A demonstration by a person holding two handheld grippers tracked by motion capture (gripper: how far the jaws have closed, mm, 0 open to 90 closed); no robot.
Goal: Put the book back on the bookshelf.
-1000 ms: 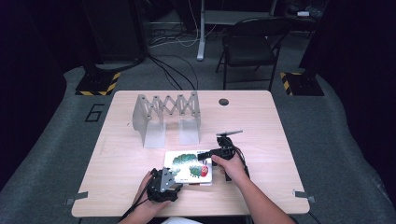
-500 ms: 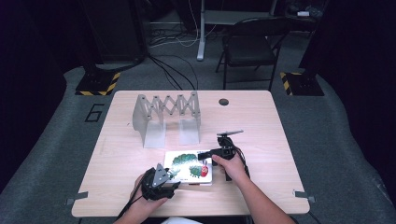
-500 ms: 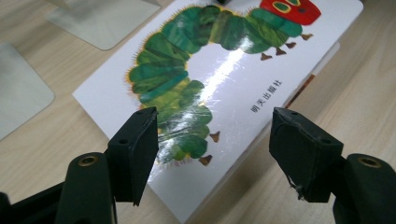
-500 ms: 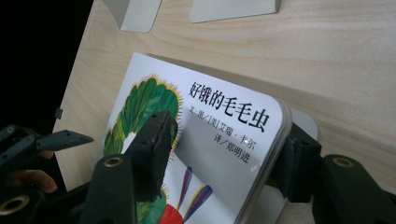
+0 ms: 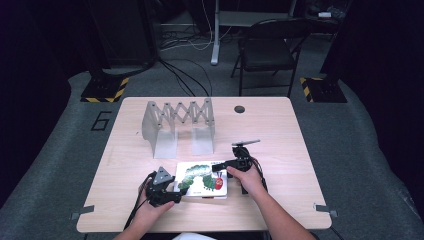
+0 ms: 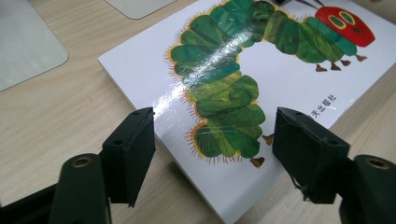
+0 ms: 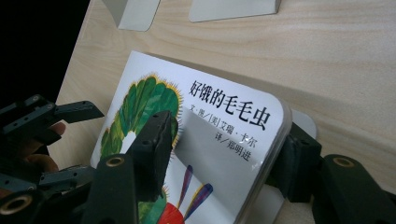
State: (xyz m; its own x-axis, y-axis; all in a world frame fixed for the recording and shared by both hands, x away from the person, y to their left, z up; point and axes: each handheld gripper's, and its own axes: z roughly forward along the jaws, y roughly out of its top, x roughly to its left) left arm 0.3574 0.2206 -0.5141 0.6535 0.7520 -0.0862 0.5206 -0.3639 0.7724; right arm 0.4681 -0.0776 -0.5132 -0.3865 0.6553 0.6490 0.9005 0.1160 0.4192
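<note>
The book [image 5: 202,180] lies flat, long axis across the table, caterpillar head toward the right gripper [image 5: 223,166], which clamps its corner. The left gripper [image 6: 212,154] has just been opening, jaws straddling the near corner.

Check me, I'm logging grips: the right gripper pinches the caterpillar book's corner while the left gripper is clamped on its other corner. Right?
Not quite. The left gripper is open: in the left gripper view its jaws straddle the book corner without pressing it. The right gripper does pinch its corner.
</note>
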